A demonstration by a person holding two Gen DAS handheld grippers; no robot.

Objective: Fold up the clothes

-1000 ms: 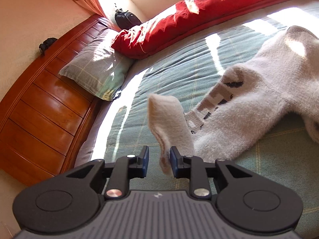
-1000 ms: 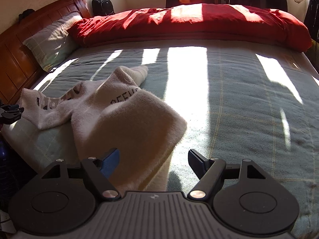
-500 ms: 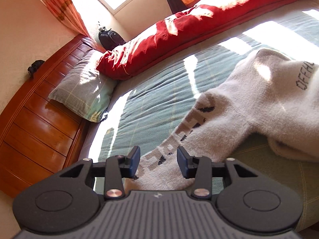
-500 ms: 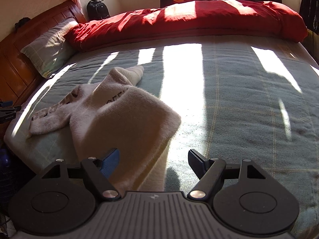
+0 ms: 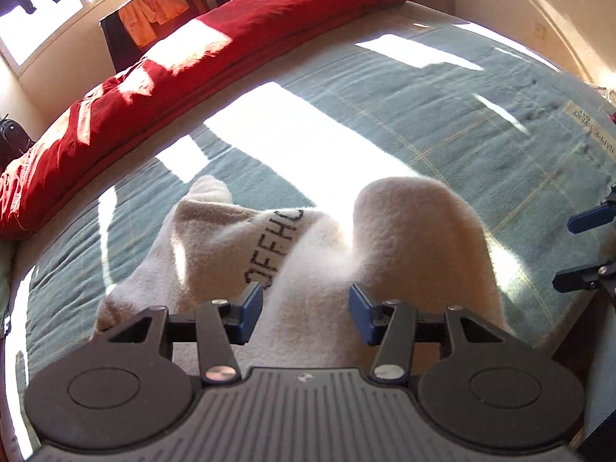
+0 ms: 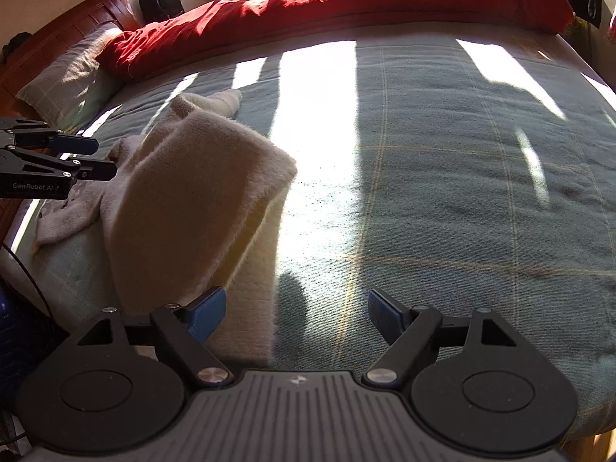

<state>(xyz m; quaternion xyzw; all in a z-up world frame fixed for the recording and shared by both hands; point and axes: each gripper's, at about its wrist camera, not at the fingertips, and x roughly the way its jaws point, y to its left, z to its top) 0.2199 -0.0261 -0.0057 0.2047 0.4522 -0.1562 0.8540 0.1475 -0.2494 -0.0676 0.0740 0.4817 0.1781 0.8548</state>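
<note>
Two fuzzy white socks lie crossed on the teal blanket (image 5: pixel 442 123). One sock (image 5: pixel 231 254) bears black letters; the other (image 5: pixel 415 238) arches over it. My left gripper (image 5: pixel 306 308) hovers above their near ends, jaws opening, with sock fabric below the gap and neither pad pressing on it. In the right wrist view the upper sock (image 6: pixel 192 200) drapes toward my right gripper (image 6: pixel 294 310), whose jaws are opening wide. Its cuff passes by the left fingertip (image 6: pixel 206 310) unclamped. The left gripper (image 6: pixel 77 158) shows at that view's left edge.
A red duvet (image 6: pixel 346 4) runs along the far side of the bed. A checked pillow (image 6: pixel 73 77) and wooden headboard (image 6: pixel 104 11) are at the left, with a black bag (image 6: pixel 159 0) behind. The bed's near edge lies just below the grippers.
The left gripper let go of the sock cuff, its jaws widened, and it swung right over the middle of the socks. The right gripper sank a little toward the bed.
</note>
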